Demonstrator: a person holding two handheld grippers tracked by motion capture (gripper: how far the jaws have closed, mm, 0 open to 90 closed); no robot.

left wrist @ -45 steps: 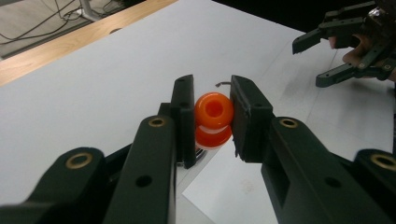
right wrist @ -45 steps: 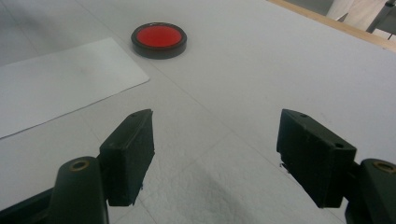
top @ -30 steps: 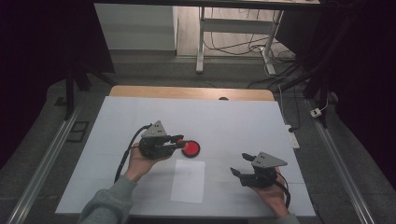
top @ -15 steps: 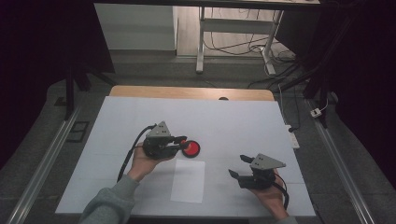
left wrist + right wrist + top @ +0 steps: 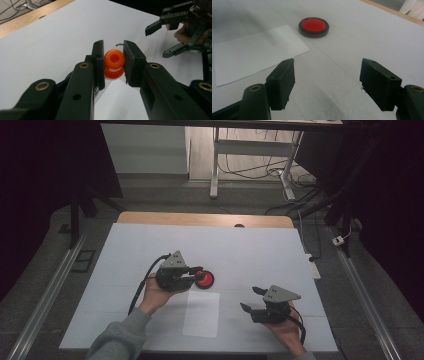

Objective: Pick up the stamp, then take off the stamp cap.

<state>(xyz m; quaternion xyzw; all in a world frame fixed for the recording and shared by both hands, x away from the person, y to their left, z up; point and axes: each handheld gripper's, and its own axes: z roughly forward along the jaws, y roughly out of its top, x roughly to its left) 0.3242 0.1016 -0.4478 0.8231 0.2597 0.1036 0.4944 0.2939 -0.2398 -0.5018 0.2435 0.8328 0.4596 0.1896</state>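
Here we see the left gripper (image 5: 197, 271) held above the middle of the white table (image 5: 250, 245), its jaws closed on a small orange spool (image 5: 114, 63). In the left gripper view the two black pads press the spool from either side, its round hollow end faces the camera, and it hangs clear of the table surface. In the high view the left hand (image 5: 157, 295) comes in from about seven o'clock, and the gripper's tips point toward three o'clock.

Just past those tips, at three o'clock from them, lies a flat red disc with a black rim (image 5: 204, 279). A white sheet of paper (image 5: 201, 314) lies on the table at six o'clock from the disc, close to it but apart.

The right gripper (image 5: 250, 299) sits at about four o'clock from the disc, well apart from it, held in the right hand (image 5: 285, 330). Its jaws stand wide open with nothing between them, and in the right gripper view (image 5: 325, 82) they frame bare table, with the disc (image 5: 313, 27) at twelve o'clock and the paper (image 5: 254, 53) at ten o'clock.
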